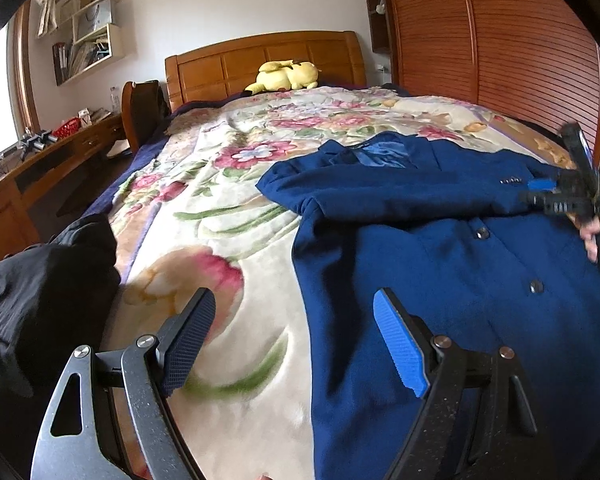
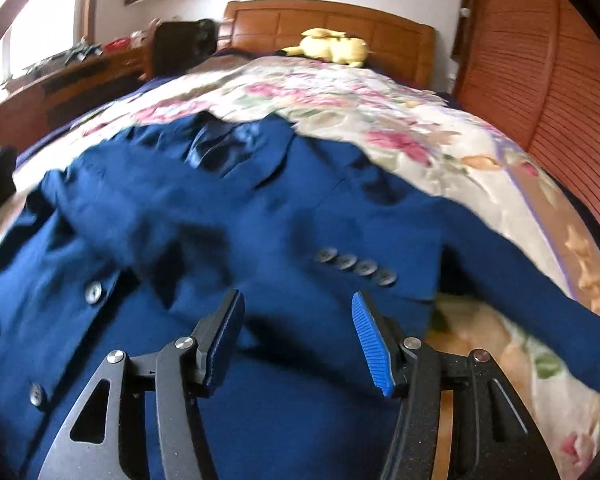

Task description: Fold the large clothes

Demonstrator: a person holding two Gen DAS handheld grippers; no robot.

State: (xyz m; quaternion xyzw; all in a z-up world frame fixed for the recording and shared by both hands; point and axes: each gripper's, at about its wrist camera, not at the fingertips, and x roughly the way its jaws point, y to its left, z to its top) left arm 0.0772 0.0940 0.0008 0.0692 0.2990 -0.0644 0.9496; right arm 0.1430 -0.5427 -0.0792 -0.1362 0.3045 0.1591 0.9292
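Floral bedspread (image 1: 236, 264), black garment (image 1: 40, 280) beside jacket (image 1: 440, 260)

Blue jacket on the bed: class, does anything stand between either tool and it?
Nothing visible does. The right tool hangs open directly over the blue jacket, and the left tool is open over the floral blanket at the jacket's edge, with no object between.
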